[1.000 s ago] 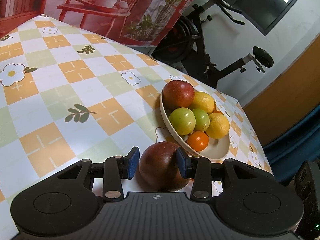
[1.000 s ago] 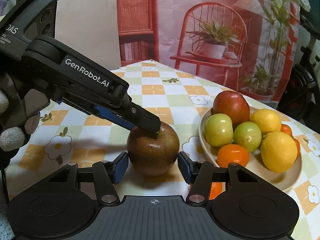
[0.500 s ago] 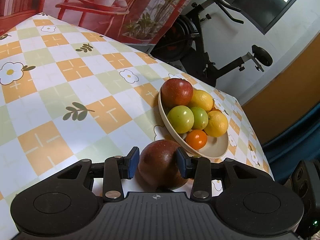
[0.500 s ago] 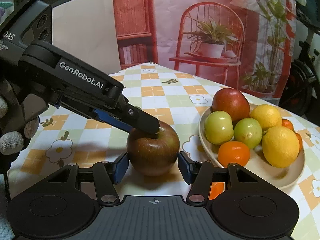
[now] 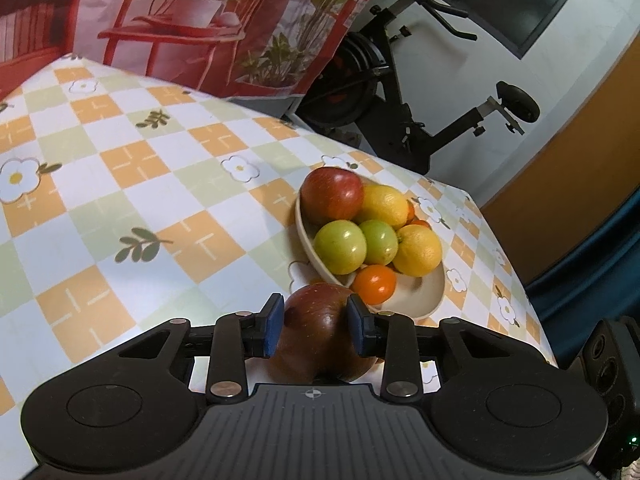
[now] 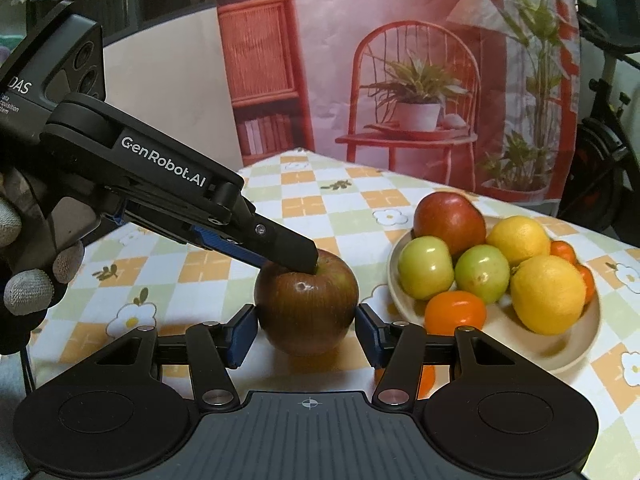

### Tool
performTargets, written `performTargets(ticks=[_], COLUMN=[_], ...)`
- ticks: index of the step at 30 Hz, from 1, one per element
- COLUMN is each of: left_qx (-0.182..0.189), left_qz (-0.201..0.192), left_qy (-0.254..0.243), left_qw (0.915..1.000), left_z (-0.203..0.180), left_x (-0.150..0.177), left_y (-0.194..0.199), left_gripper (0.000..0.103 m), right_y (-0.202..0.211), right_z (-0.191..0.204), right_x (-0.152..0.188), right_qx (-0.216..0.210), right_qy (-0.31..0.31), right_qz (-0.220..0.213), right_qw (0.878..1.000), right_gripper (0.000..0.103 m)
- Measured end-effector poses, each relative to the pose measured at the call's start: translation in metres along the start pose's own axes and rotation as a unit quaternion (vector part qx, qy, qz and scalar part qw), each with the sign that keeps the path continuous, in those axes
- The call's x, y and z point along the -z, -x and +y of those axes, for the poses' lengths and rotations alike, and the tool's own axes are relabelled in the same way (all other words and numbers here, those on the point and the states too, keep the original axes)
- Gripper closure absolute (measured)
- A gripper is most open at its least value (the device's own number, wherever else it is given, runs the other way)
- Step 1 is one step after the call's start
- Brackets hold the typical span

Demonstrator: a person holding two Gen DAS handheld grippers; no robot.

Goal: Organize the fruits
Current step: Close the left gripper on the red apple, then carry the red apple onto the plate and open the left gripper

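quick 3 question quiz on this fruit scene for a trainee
1. True or false: the dark red apple already lies in the bowl.
2. Which claw is clamped on that apple? A: left claw. B: right claw.
3. How many green fruits are in the bowl?

Key:
1. False; it is outside the bowl.
2. A; its jaws have just been closing on it.
3. Two.
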State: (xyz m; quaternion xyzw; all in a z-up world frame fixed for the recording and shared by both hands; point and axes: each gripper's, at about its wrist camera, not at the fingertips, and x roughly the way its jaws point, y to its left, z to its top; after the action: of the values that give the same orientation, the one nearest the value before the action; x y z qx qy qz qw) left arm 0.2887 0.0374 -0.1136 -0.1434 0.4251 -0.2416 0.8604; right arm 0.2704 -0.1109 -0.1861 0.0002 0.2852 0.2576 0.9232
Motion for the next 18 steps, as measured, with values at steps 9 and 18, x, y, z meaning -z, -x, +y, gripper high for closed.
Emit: performTargets(ticks=[9, 18], left_qx=[0.0, 0.006], left_qz=[-0.002, 0.011], left_qy=[-0.027, -0.046], left_qw=[0.9996, 0.9989], left_z=[-0.03, -0.062], left_x=[-0.01, -0.018], left_y=[0.001, -0.018], left_gripper=[0.067, 0.067], right_y=[0.024, 0.047], right_z=[-0.016, -0.044], right_x=[-0.003, 0.003], right_qx=[0.006, 0.019], right_qy=[-0.01, -0.018], right_qz=[-0.028, -0.042], right_qw=[1.0, 0.999], right_gripper=[0.053, 0.053])
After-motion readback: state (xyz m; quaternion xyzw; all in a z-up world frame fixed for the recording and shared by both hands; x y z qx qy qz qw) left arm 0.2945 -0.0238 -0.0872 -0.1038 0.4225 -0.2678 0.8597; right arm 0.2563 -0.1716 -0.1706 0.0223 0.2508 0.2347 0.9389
